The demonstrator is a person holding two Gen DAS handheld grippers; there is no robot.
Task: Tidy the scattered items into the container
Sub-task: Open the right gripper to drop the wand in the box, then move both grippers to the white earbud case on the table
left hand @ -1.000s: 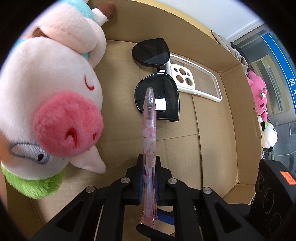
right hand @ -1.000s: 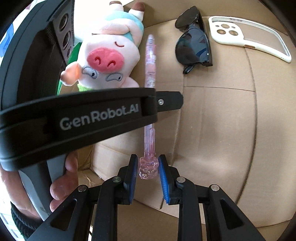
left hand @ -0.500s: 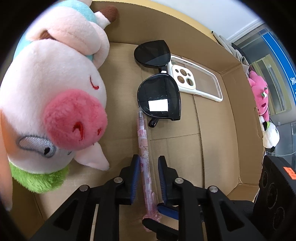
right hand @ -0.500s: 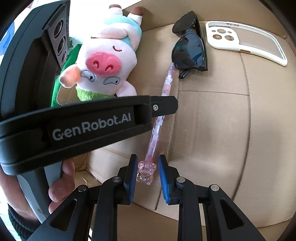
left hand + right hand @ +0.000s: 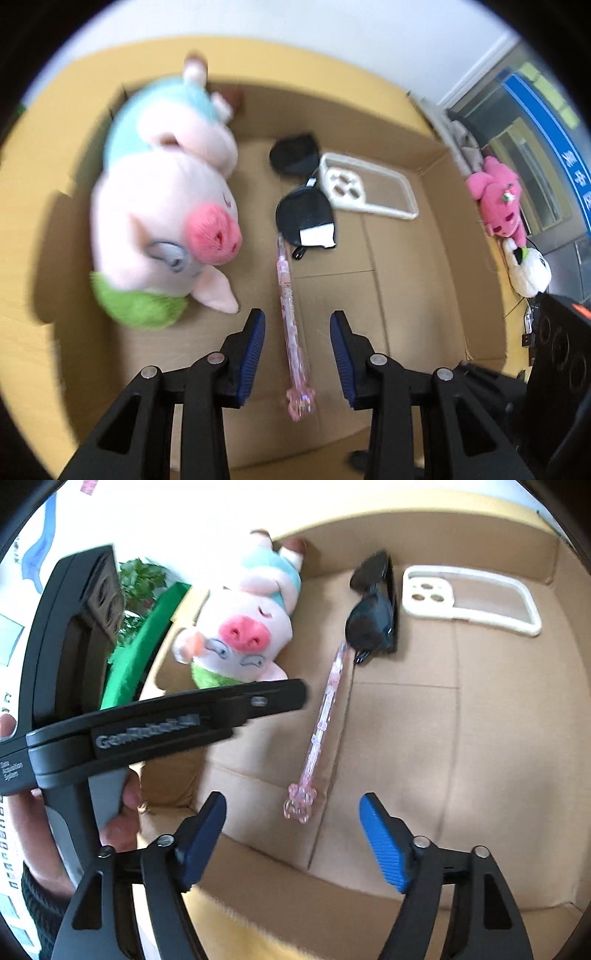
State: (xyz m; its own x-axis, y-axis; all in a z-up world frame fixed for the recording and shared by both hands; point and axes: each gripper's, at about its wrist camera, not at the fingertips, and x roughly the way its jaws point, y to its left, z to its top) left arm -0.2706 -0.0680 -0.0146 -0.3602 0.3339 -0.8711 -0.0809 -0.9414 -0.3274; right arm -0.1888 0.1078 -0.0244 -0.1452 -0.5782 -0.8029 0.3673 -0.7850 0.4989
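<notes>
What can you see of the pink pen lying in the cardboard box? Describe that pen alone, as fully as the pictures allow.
The pink pen is slim and looks like clear plastic with a printed pattern. A bear-shaped topper sits on its near end. It lies flat on the floor of the cardboard box, free of both claws. Its far tip reaches the sunglasses, seemingly touching them. The plush pig lies beside it, apart.

Cardboard box [image 5: 436,280] contains four items. Plush pig [image 5: 166,206] lies at left. Pen [image 5: 290,314] lies on the floor centrally, far tip touching sunglasses [image 5: 304,206]. Phone case [image 5: 369,188] lies right of the sunglasses, far side.
</notes>
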